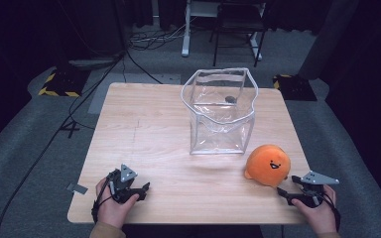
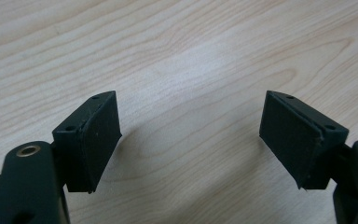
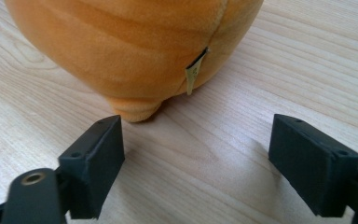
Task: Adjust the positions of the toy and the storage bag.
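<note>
An orange round plush toy [image 1: 268,164] with a smiling face lies on the wooden table [image 1: 149,134] near its right front corner. A clear plastic bag [image 1: 221,111] with a white rim stands upright behind it, mouth open to the top. My right gripper [image 1: 284,194] rests low at the table's right front edge, just in front of the plush, open and empty. In the right gripper view the plush [image 3: 135,51] looms just beyond the gripper [image 3: 196,156]. My left gripper [image 1: 141,191] sits open at the left front of the table, and in its own view the gripper [image 2: 191,140] holds nothing above bare wood.
A small dark object [image 1: 230,99] shows through the bag's far wall. Beyond the table, cables [image 1: 144,39], a chair and a white desk leg stand on grey carpet. Yellow-and-black striped floor plates [image 1: 59,82] lie off the table's far corners.
</note>
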### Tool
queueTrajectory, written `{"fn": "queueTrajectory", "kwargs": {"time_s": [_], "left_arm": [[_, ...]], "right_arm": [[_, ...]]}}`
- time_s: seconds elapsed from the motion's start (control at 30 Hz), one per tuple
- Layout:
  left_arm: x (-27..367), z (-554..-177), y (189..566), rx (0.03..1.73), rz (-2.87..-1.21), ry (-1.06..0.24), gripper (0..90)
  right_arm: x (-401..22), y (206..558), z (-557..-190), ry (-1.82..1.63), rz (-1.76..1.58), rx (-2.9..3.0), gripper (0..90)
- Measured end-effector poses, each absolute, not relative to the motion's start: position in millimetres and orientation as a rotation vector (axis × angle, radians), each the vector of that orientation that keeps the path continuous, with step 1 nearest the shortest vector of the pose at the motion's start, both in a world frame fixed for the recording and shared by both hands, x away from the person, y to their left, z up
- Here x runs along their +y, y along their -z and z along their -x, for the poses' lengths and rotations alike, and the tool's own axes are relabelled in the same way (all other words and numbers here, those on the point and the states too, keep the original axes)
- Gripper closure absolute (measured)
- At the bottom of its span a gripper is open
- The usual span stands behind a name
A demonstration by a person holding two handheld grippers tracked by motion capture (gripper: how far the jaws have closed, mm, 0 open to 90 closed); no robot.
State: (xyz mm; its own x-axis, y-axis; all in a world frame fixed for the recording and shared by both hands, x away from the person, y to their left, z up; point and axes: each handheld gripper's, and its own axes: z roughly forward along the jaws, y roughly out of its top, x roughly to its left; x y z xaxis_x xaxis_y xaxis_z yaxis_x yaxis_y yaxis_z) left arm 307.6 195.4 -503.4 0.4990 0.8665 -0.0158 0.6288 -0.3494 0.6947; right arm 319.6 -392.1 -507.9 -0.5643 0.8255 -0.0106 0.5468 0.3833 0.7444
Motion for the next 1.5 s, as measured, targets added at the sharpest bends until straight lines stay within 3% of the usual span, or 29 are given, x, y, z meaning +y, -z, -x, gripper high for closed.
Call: {"fn": "queueTrajectory", "kwargs": {"time_s": [0.1, 0.13, 0.77, 1.2, 1.5], "left_arm": [[192.9, -308.0, 497.8, 1.21, -2.097, -0.474, 20.7], [189.3, -309.1, 492.1, 1.199, -2.088, -0.463, 20.6], [150.3, -323.3, 456.1, 1.055, -2.086, -0.409, 29.9], [92.4, -371.7, 457.2, 0.946, -2.11, -0.408, 36.4], [64.4, -403.9, 470.1, 0.931, -2.073, -0.463, 48.8]], "right_arm": [[-392.9, 507.5, -316.7, -1.014, -1.198, 2.257, 27.4], [-396.5, 504.5, -313.4, -1.037, -1.214, 2.264, 36.3], [-395.8, 453.5, -289.4, -1.196, -1.227, 2.165, 43.5], [-388.3, 439.7, -278.5, -1.198, -1.209, 2.153, 45.7], [-393.3, 443.4, -264.2, -1.18, -1.237, 2.149, 45.7]]}}
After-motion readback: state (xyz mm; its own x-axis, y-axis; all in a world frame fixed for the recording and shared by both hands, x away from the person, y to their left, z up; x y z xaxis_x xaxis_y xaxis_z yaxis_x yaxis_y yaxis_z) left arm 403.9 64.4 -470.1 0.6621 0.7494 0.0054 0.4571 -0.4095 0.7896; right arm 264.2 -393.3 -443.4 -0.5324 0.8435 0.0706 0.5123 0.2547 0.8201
